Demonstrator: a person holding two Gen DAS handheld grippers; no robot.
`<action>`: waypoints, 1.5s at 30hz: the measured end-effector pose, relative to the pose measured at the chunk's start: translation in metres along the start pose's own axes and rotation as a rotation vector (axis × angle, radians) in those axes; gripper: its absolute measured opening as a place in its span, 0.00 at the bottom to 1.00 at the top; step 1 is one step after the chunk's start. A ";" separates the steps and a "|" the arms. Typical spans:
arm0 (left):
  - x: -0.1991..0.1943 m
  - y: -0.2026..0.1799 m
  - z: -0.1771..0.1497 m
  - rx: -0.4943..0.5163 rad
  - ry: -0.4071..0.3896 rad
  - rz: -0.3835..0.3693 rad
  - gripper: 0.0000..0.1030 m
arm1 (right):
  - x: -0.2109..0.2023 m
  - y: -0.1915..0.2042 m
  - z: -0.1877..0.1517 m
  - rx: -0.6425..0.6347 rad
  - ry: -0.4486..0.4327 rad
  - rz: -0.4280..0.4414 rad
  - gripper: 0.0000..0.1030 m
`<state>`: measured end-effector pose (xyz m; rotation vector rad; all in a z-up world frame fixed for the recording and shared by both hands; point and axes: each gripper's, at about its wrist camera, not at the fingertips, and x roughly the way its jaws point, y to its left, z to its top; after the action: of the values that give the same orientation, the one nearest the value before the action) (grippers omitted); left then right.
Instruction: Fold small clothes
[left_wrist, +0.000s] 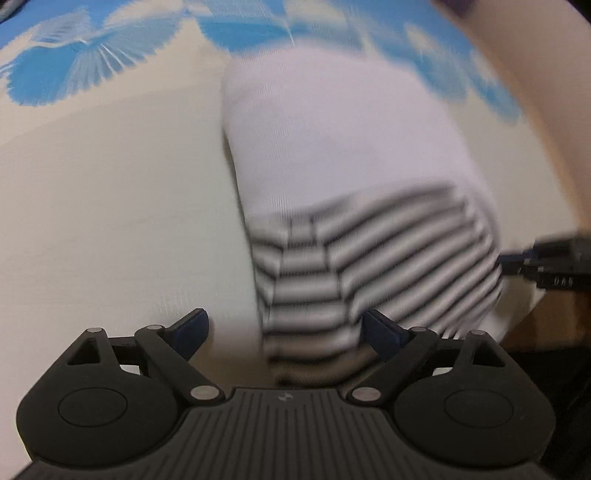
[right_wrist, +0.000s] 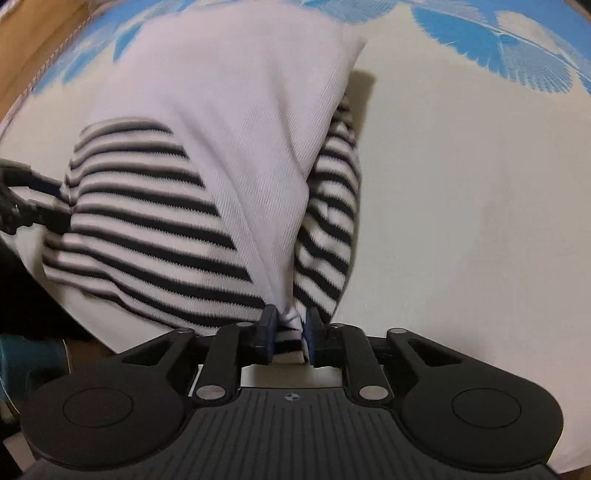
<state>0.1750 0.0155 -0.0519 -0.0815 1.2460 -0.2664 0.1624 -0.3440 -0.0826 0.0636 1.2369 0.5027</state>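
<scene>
A small garment (left_wrist: 332, 147), white with black-and-white striped parts, lies bunched on a cream cloth. My left gripper (left_wrist: 286, 328) is open, its fingers wide apart on either side of the striped near edge. The picture is blurred there. In the right wrist view the same garment (right_wrist: 221, 110) rises in a fold toward the camera. My right gripper (right_wrist: 290, 326) is shut on a pinch of its white and striped fabric. The other gripper shows at the left edge (right_wrist: 33, 199), against the striped side.
The cream cloth (right_wrist: 461, 221) carries blue flower prints (right_wrist: 498, 40) along its far side. A wooden surface (right_wrist: 33, 55) shows at the top left. A teal object (right_wrist: 29, 358) sits below the cloth's near left edge.
</scene>
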 end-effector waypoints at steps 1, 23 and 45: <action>-0.008 0.007 0.005 -0.049 -0.039 -0.038 0.91 | -0.013 -0.006 0.005 0.049 -0.075 0.027 0.16; 0.072 0.077 0.073 -0.633 -0.078 -0.341 0.87 | 0.041 -0.026 0.060 0.467 -0.171 0.135 0.24; -0.034 0.129 0.106 -0.315 -0.304 -0.074 0.58 | 0.058 0.052 0.150 0.353 -0.444 0.025 0.08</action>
<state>0.2852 0.1393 -0.0125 -0.4259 0.9740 -0.1138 0.2960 -0.2415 -0.0667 0.4670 0.8755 0.2657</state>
